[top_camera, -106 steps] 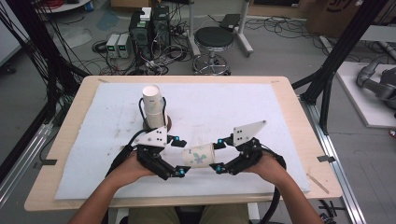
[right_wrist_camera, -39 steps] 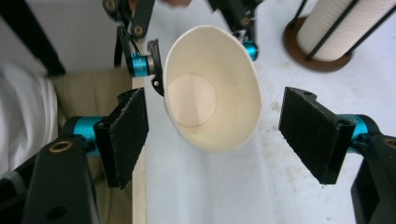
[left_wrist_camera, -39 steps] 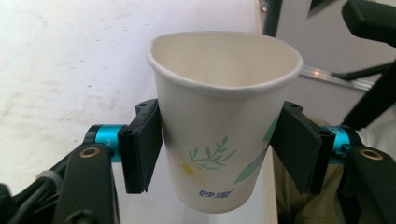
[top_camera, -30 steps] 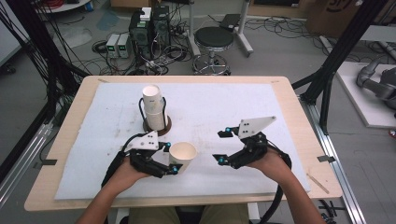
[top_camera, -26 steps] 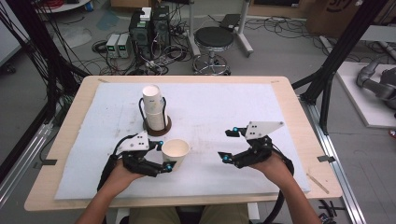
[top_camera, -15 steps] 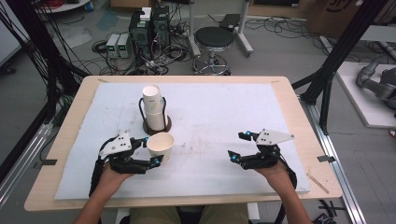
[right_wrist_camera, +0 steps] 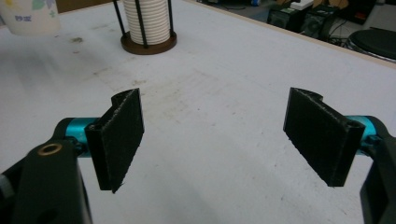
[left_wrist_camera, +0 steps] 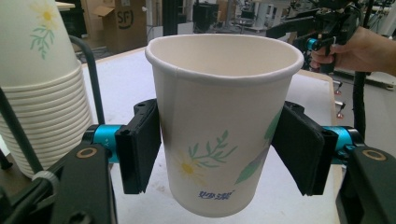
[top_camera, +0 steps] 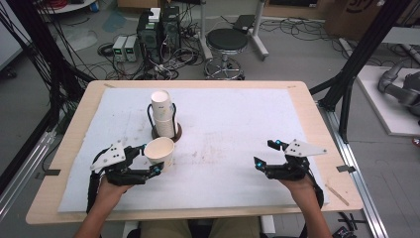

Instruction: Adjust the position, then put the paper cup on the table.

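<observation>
A white paper cup (top_camera: 159,152) printed with flowers stands upright between the pads of my left gripper (top_camera: 151,159), just off the white mat. In the left gripper view the cup (left_wrist_camera: 224,126) sits squarely between the two black pads, with my left gripper (left_wrist_camera: 219,149) shut on its sides. Right behind it a stack of matching cups (top_camera: 162,114) stands in a black wire holder on a round brown base. My right gripper (top_camera: 264,152) hovers over the mat's right part, open and holding nothing. In its own view the right gripper (right_wrist_camera: 224,135) has its jaws wide apart over stained mat.
The white mat (top_camera: 237,124) covers most of the wooden table (top_camera: 317,124). A thin wooden stick (top_camera: 337,194) lies near the table's right front corner. Beyond the far edge are a black stool (top_camera: 225,42), computer boxes and cables on the floor. Black frame posts flank both sides.
The left gripper has carried the cup to the left, toward the cup stack, and turned it upright. The right gripper, earlier at the cup, has let go and drawn away to the right.
</observation>
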`<control>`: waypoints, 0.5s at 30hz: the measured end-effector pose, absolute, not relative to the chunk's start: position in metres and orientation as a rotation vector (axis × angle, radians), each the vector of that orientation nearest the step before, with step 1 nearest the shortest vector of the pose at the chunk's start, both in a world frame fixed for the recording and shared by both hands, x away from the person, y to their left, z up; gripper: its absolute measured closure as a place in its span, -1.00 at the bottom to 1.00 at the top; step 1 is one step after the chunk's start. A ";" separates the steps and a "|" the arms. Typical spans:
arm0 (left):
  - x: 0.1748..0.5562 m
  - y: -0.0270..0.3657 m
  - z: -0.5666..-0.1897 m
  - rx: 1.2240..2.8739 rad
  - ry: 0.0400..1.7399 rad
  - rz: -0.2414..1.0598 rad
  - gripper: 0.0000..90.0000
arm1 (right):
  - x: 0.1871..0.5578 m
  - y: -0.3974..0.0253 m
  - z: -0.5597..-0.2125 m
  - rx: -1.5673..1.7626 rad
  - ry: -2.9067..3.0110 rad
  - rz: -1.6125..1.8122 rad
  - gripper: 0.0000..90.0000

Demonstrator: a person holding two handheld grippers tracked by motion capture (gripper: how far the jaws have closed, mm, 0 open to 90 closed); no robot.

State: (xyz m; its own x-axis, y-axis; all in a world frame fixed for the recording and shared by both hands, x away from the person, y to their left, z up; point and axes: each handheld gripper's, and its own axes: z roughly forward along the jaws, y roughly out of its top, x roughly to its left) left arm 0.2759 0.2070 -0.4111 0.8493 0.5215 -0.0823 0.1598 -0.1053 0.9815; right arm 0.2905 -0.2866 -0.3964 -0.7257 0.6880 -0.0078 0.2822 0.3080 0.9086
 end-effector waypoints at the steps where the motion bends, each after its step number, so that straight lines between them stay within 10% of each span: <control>1: 0.276 0.208 -0.411 1.671 0.537 0.333 -0.24 | 0.291 -0.287 -0.397 0.871 2.179 1.396 -0.54; 15: 0.269 0.223 -0.408 1.640 0.566 0.378 -0.26 | 0.295 -0.283 -0.398 0.857 2.194 1.404 -0.54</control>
State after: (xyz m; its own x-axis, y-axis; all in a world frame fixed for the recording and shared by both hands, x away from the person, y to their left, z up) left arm 0.2691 0.2228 -0.4082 0.8230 0.5629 -0.0756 0.1461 -0.0812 0.9859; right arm 0.2953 -0.2831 -0.3980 -0.7337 0.6795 -0.0041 0.2811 0.3091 0.9085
